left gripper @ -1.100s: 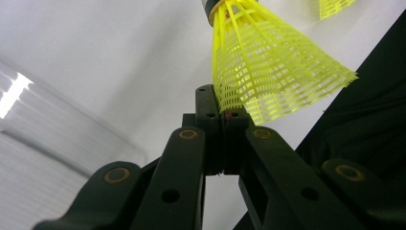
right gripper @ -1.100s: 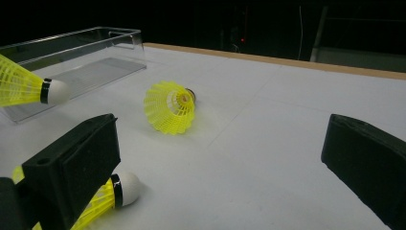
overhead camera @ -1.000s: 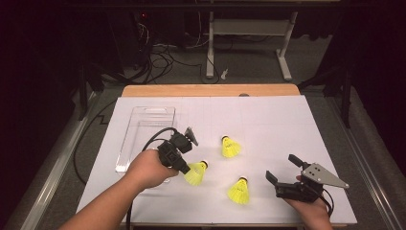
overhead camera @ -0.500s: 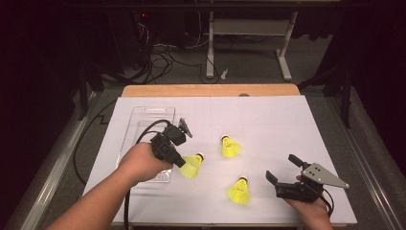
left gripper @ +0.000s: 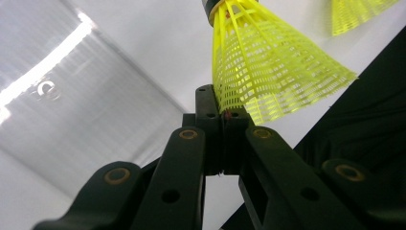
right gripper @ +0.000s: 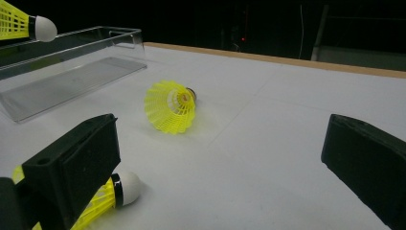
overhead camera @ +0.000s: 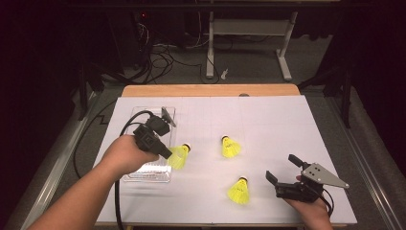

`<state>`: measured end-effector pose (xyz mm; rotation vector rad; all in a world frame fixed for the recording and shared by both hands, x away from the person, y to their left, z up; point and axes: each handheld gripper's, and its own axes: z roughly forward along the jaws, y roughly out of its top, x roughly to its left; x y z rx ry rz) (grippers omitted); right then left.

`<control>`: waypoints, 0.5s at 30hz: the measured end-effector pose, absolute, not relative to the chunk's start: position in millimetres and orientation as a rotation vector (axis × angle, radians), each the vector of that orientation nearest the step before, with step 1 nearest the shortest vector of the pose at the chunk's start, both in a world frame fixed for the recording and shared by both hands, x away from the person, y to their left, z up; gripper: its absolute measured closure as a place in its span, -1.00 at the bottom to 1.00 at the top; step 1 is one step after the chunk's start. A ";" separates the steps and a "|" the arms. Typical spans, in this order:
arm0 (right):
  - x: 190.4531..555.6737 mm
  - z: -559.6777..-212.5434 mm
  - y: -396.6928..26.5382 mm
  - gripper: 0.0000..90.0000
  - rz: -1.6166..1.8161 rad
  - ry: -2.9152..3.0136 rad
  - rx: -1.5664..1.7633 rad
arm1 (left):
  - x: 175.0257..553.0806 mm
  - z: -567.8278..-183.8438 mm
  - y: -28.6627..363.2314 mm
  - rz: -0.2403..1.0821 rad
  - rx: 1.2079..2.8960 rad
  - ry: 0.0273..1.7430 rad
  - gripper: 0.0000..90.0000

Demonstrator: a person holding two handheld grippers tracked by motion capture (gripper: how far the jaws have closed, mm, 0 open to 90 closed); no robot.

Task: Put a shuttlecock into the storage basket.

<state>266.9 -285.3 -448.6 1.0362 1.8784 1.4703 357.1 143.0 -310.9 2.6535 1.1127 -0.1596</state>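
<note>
While its skirt is pinched in the left gripper [overhead camera: 165,152], a yellow shuttlecock [overhead camera: 179,155] hangs above the table.

Its white cork points away from the hand, and it sits just beside the near corner of the clear plastic tray [overhead camera: 125,120], over the white table cover [overhead camera: 268,115]. Two more yellow shuttlecocks lie on the cover, one at mid-table [overhead camera: 231,147] and one nearer the person [overhead camera: 239,190]. Beside that nearer one, the right gripper [overhead camera: 283,168] rests low with its jaws spread wide and nothing between them.
</note>
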 end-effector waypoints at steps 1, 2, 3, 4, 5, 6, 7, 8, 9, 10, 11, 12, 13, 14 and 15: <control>266.9 -448.4 -285.6 -1.00 1.470 1.879 1.034 | 357.5 -310.4 146.3 -0.154 2.650 1.124 0.99; 266.8 -448.3 -285.8 -1.00 1.470 1.877 1.036 | 357.8 -310.1 148.7 -0.155 2.649 1.133 0.99; 266.7 -448.3 -285.8 -1.00 1.471 1.875 1.038 | 358.1 -310.0 151.8 -0.152 2.646 1.143 0.99; 266.6 -448.3 -285.9 -1.00 1.471 1.875 1.038 | 358.4 -310.0 155.5 -0.148 2.645 1.154 0.99; 266.5 -448.2 -285.9 -1.00 1.469 1.877 1.036 | 358.8 -309.8 157.9 -0.148 2.646 1.161 0.99; 266.5 -448.2 -285.8 -1.00 1.470 1.877 1.036 | 359.2 -309.8 161.9 -0.150 2.641 1.170 0.99; 266.5 -448.2 -285.8 -1.00 1.470 1.877 1.036 | 359.4 -309.8 164.2 -0.147 2.637 1.180 0.99; 266.5 -448.2 -285.7 -1.00 1.470 1.877 1.035 | 359.7 -309.5 167.4 -0.145 2.634 1.190 0.99; 266.6 -448.2 -285.6 -1.00 1.470 1.878 1.035 | 360.1 -309.4 171.4 -0.142 2.625 1.202 0.99; 266.7 -448.4 -285.6 -1.00 1.468 1.878 1.037 | 360.5 -309.1 174.5 -0.140 2.619 1.215 0.99; 266.8 -448.5 -285.5 -1.00 1.467 1.877 1.036 | 360.8 -308.9 176.9 -0.140 2.617 1.222 0.99; 266.7 -448.4 -285.4 -1.00 1.467 1.880 1.036 | 361.4 -309.1 182.3 -0.133 2.609 1.242 0.99; 266.7 -448.4 -285.3 -1.00 1.467 1.880 1.035 | 361.7 -309.2 185.0 -0.130 2.605 1.249 0.99; 266.7 -448.4 -285.3 -1.00 1.467 1.880 1.035 | 361.7 -309.2 185.0 -0.130 2.605 1.249 0.99; 266.7 -448.4 -285.4 -1.00 1.467 1.880 1.036 | 361.9 -309.3 187.2 -0.131 2.599 1.258 0.99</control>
